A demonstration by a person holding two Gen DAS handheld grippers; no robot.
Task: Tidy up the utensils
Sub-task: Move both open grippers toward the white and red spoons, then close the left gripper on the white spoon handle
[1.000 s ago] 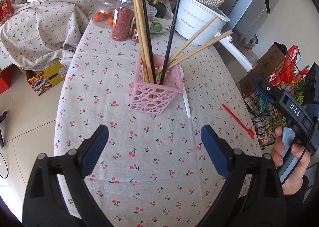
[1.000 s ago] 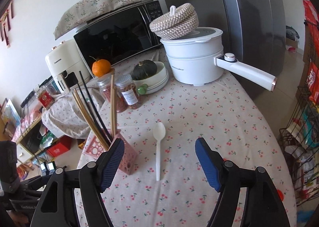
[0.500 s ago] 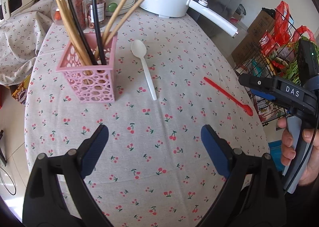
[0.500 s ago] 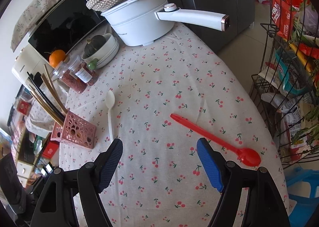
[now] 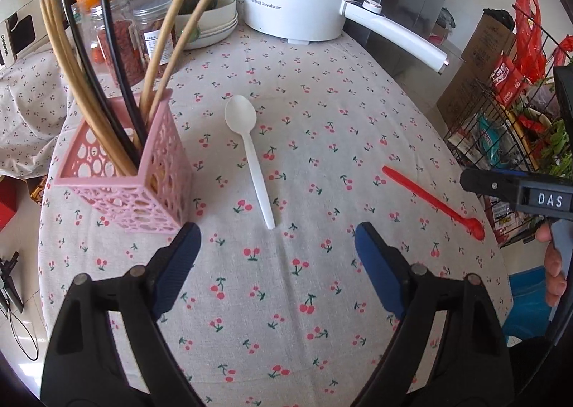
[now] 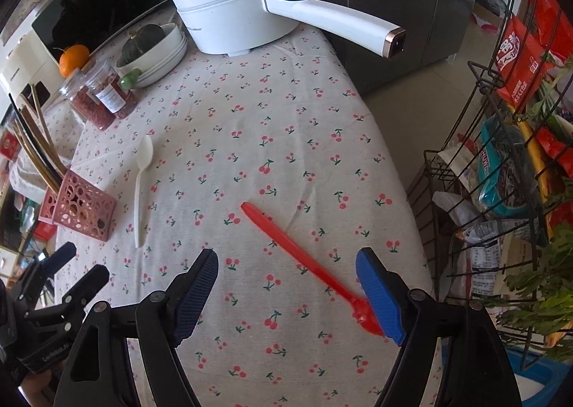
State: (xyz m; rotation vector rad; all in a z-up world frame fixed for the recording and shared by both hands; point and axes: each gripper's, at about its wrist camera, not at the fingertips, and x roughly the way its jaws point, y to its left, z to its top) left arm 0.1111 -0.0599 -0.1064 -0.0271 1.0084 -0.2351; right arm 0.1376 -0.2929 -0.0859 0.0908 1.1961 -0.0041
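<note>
Left gripper (image 5: 277,256) spread wide, holding nothing; white spoon (image 5: 250,156) flat on cloth just ahead, between the fingers' line. Pink basket (image 5: 132,181) with chopsticks (image 5: 71,85) ahead-left. Right gripper (image 6: 286,285) wide, empty; red spoon (image 6: 301,256) lying diagonally between fingers, bowl beside right fingertip.
</note>
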